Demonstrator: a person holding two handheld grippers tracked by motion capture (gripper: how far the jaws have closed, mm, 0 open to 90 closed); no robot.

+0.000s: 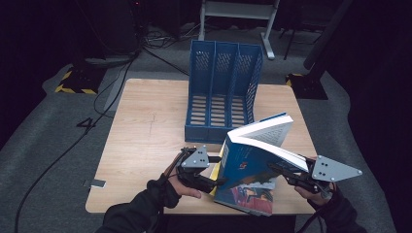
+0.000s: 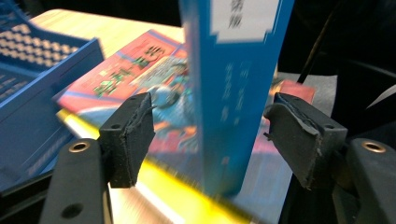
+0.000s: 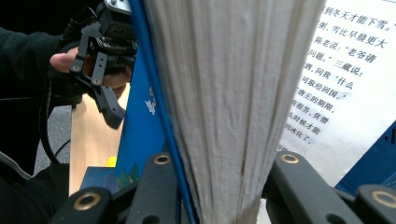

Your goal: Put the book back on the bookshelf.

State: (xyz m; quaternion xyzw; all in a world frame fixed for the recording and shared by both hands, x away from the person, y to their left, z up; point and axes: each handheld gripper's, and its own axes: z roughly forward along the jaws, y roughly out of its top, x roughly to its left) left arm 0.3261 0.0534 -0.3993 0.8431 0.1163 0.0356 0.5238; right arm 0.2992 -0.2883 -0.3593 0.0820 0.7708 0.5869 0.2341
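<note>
High view, landmark: the blue file rack stands upright near the far edge of the wooden table, its three slots open toward the person.
High view, blue book: held up off the table just in front of the rack's right corner, spine to the left, page block fanning open at the top toward the rack.
High view, second book: lies flat below the blue book, on the near side of the rack, a red and blue cover with a yellow edge on its left.
High view, left gripper: in front of the rack, its tips at the lower end of the blue book's spine.
High view, right gripper: in front of the rack and to its right, reaching in from the right to the book's page edge.
Left gripper view, jaws: spread wide, the blue book's spine upright between the two pads, with a gap on each side; no pad presses on it.
Left gripper view, rack: at the left edge, with the flat second book to its right, behind the spine.
Right gripper view, jaws: pinching the thick page block and blue cover from both sides.
Right gripper view, open page: printed text at the right, with a blue corner of the rack below it.
Right gripper view, left gripper: far side of the book, at upper left, above the table.
</note>
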